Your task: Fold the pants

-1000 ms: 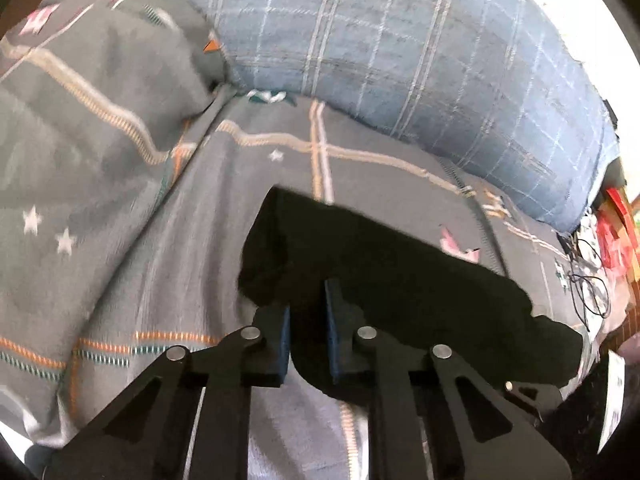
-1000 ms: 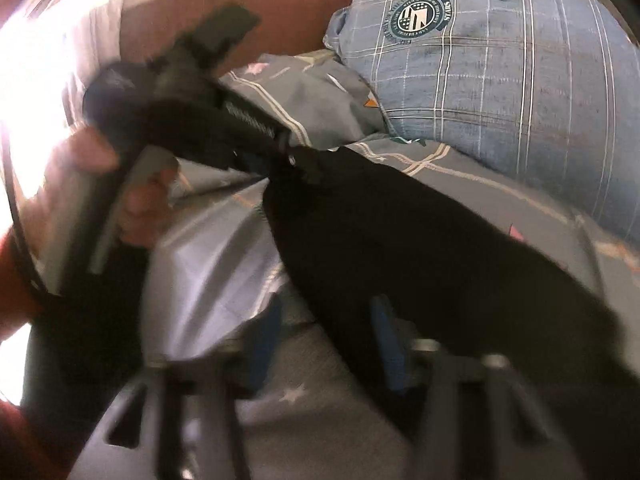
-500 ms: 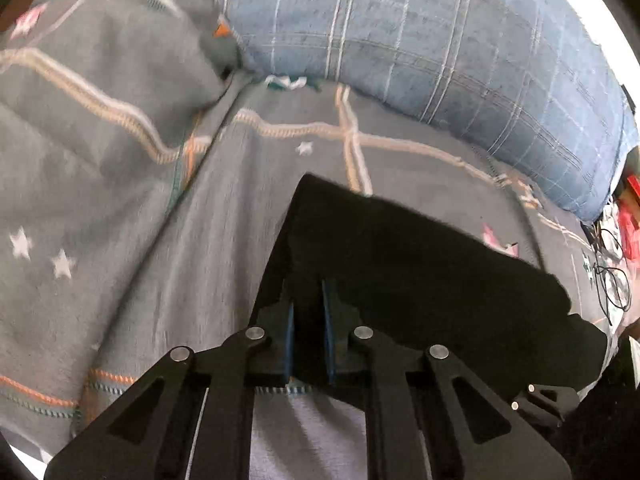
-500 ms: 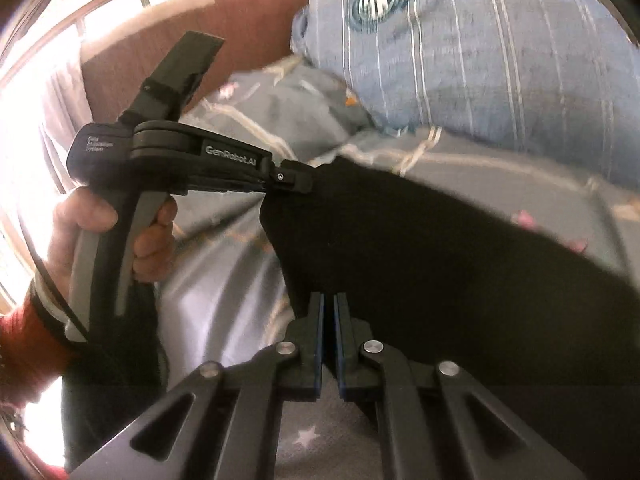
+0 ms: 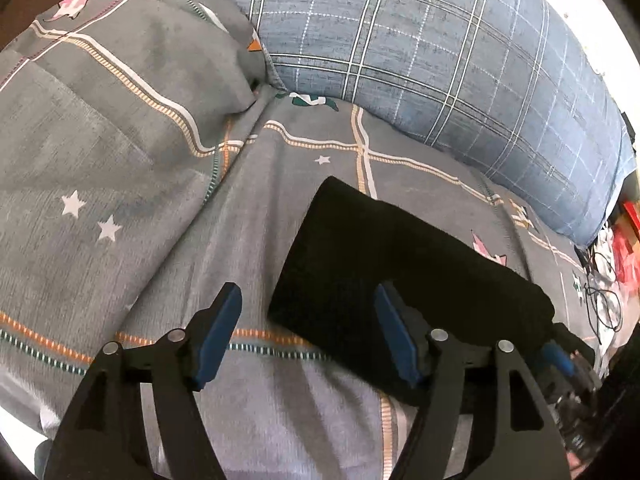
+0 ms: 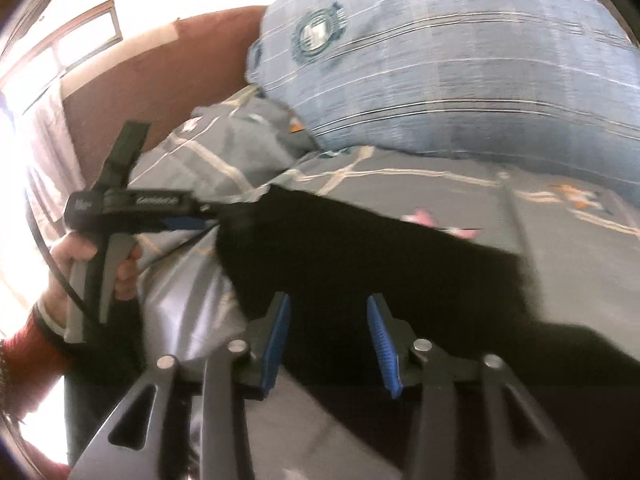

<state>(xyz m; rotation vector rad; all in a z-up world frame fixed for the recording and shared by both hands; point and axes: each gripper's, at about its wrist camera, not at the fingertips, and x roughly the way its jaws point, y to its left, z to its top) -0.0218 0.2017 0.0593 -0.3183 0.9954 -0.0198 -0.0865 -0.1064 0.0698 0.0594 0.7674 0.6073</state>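
The black pants (image 5: 400, 264) lie folded in a long flat band on the grey patterned bedsheet (image 5: 248, 216). My left gripper (image 5: 308, 316) hangs over their near left corner. Its jaws are opening, and the blue pads (image 5: 224, 320) stand clear of the cloth on both sides. In the right wrist view the pants (image 6: 360, 248) run from the left gripper (image 6: 208, 216), held by a hand (image 6: 80, 252), toward the lower right. My right gripper (image 6: 328, 332) is over their near edge, its jaws opening. Black cloth lies under the gap and the pads do not press on it.
A large blue plaid pillow (image 5: 440, 60) borders the far side of the sheet. A grey pillow (image 5: 120, 80) bulges at the left. A brown headboard (image 6: 180, 60) and a bright window (image 6: 80, 32) stand behind. Cables and red clutter (image 5: 600, 300) sit at the right edge.
Both grippers were shut on the pants' edge and have now opened. The cloth has dropped flat onto the sheet. The right gripper has shifted sideways and rolled.
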